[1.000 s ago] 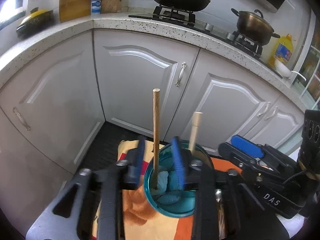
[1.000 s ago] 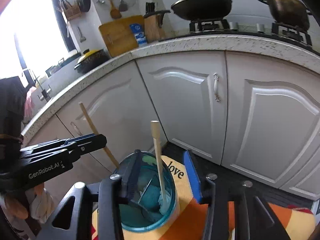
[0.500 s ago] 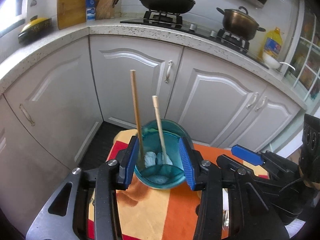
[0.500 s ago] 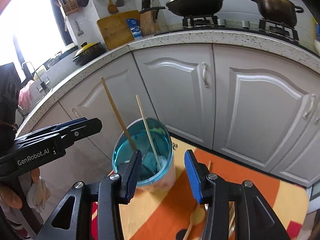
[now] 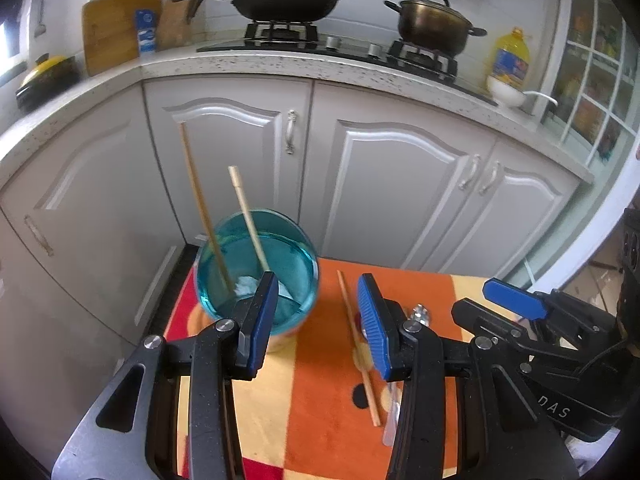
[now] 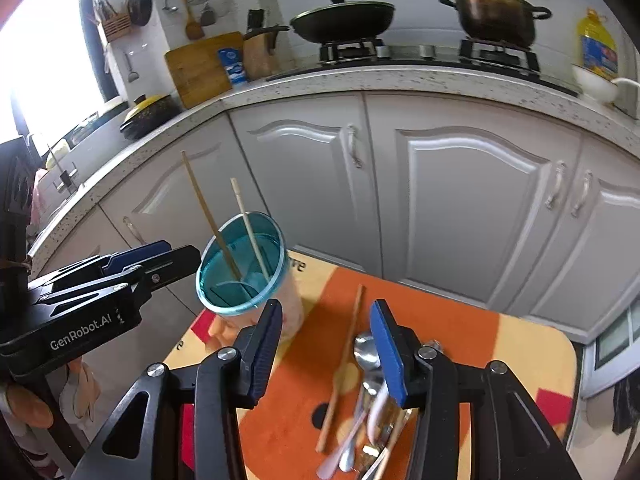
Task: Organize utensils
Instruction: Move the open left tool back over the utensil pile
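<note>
Fingers of the left gripper [image 5: 318, 320] stand spread with nothing between them; those of the right gripper [image 6: 326, 350] are opening, likewise empty. Directly beneath lies the orange patterned mat [image 6: 460, 332] on the worktop, carrying a single wooden chopstick [image 6: 342, 364] and, just beside it, a loose heap of metal spoons [image 6: 366, 354]. The chopstick is probably light, stiff and thin, best pinched near mid-length; the spoons look smooth and likely slippery, so a handle offers the safer hold. Farther off stands the blue cup [image 6: 240, 268], already holding two upright sticks [image 5: 200, 208]; it looks light and easily tipped. Beyond are white cabinet doors [image 5: 400, 184].
</note>
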`<action>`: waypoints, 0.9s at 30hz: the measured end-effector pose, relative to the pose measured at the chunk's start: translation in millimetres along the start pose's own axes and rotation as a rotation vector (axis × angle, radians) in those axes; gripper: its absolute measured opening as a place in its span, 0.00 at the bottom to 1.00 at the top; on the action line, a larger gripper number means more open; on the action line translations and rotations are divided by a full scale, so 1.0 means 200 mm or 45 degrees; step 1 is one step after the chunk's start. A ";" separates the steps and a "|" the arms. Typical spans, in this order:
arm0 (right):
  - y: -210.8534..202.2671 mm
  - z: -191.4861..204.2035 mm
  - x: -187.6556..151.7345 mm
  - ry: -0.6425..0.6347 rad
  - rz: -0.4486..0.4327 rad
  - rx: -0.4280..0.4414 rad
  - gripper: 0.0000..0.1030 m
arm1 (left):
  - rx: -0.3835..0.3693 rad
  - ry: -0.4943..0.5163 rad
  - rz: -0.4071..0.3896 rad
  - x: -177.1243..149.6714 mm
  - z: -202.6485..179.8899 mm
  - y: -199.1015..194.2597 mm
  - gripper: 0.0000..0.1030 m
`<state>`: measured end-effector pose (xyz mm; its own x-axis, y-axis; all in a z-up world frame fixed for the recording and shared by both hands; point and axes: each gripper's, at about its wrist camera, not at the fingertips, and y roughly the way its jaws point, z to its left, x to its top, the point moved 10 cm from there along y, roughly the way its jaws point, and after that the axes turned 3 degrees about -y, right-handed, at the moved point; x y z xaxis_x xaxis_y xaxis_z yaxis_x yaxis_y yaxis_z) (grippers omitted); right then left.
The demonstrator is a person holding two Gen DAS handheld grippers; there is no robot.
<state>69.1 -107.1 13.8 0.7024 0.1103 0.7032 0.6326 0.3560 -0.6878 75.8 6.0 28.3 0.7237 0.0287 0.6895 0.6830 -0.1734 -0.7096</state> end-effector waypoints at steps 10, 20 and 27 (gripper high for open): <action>-0.08 -0.22 -0.19 0.084 0.050 -0.067 0.52 | -0.061 0.021 0.068 -0.11 -0.14 0.05 0.39; 0.09 -0.43 -0.47 0.222 0.211 -0.036 0.52 | -0.125 -0.012 0.231 -0.32 -0.16 0.22 0.39; 0.23 -0.54 -0.62 0.304 0.294 -0.041 0.52 | -0.243 -0.005 0.370 -0.43 -0.34 0.36 0.39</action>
<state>47.1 -205.1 -125.4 0.8826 -0.0373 0.4686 0.4551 0.3170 -0.8321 55.1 -76.1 -72.6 0.8857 -0.0451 0.4620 0.4178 -0.3562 -0.8358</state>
